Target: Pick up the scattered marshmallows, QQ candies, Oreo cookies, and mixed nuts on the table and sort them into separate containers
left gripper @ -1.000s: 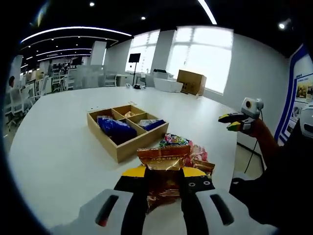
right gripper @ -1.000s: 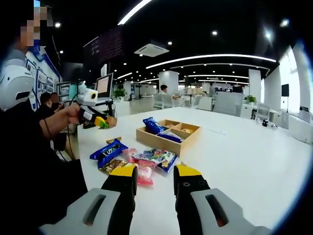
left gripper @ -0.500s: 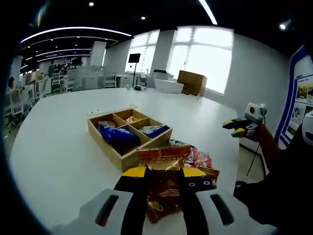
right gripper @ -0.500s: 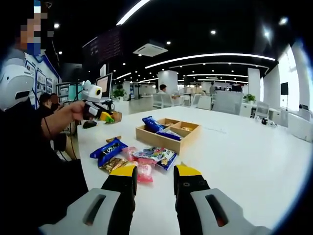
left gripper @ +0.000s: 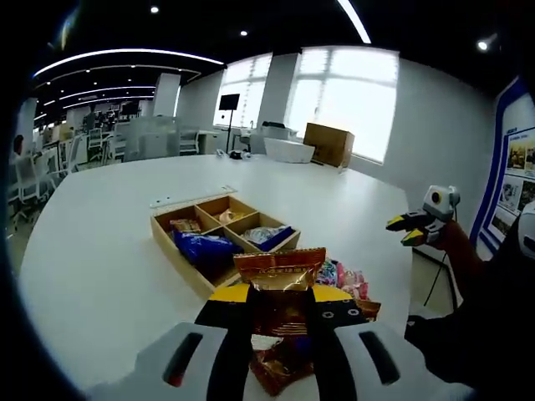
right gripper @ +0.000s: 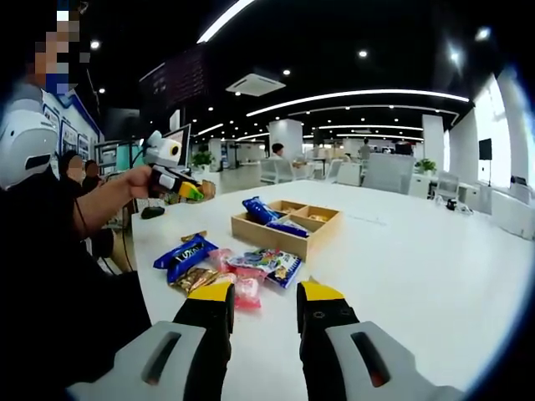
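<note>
We see the white table [left gripper: 100, 251] spreading wide in the left gripper view, and on it the wooden divided tray [left gripper: 219, 238] at about 11 o'clock from the left gripper [left gripper: 280, 309], its long axis running from 10 o'clock toward 4 o'clock, with a blue packet [left gripper: 203, 246] lying in one compartment. Our left gripper is clamped on a brown foil snack packet [left gripper: 279, 305], held upright between the jaws, its long axis along them and its crimped top edge pointing away from us. Just beyond it, at 1 o'clock, lies a pile of loose packets [left gripper: 347, 280]. In the right gripper view, the right gripper [right gripper: 262, 305] hovers over the table with its jaws apart and nothing between them; a blue cookie packet [right gripper: 184, 253] lies at 10 o'clock, pointing toward the tray [right gripper: 284, 230].
</note>
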### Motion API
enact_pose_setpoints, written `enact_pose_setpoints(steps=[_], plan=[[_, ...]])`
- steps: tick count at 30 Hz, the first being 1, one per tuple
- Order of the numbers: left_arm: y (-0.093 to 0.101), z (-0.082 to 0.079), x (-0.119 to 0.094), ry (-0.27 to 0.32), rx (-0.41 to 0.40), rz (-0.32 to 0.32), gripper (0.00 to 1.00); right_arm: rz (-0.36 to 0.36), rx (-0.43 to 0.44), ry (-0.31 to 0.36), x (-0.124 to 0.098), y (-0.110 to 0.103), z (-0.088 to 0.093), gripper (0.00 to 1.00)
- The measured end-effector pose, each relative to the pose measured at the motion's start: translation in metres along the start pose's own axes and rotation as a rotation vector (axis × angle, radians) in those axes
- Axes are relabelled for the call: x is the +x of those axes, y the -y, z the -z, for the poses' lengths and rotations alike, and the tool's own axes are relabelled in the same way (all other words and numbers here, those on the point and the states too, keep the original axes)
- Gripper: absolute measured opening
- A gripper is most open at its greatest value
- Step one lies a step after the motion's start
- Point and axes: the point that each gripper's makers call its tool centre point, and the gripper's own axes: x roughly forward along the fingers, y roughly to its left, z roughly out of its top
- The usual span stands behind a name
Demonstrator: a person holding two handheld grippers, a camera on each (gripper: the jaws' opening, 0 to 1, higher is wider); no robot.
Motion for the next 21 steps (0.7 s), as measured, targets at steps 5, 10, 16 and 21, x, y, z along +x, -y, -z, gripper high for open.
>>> enact_pose_setpoints(steps=[5, 10, 16, 21], plan=[[-0.005, -0.006, 0.002, -0.002, -0.002, -0.003, 0.28, 0.006, -0.003, 0.001, -0.003, 0.001, -0.001, 0.26], [-0.013, -0.013, 0.002, 0.001, 0.0, -0.015, 0.28, 0.005, -0.002, 0.0, -0.003, 0.002, -0.001, 0.26], [-0.02, -0.015, 0.005, 0.005, -0.014, -0.018, 0.28, 0.006, -0.004, 0.002, -0.003, 0.003, -0.003, 0.26], [-0.027, -0.02, 0.008, 0.004, -0.012, -0.025, 0.28, 0.006, -0.005, -0.001, -0.002, 0.003, -0.003, 0.26]])
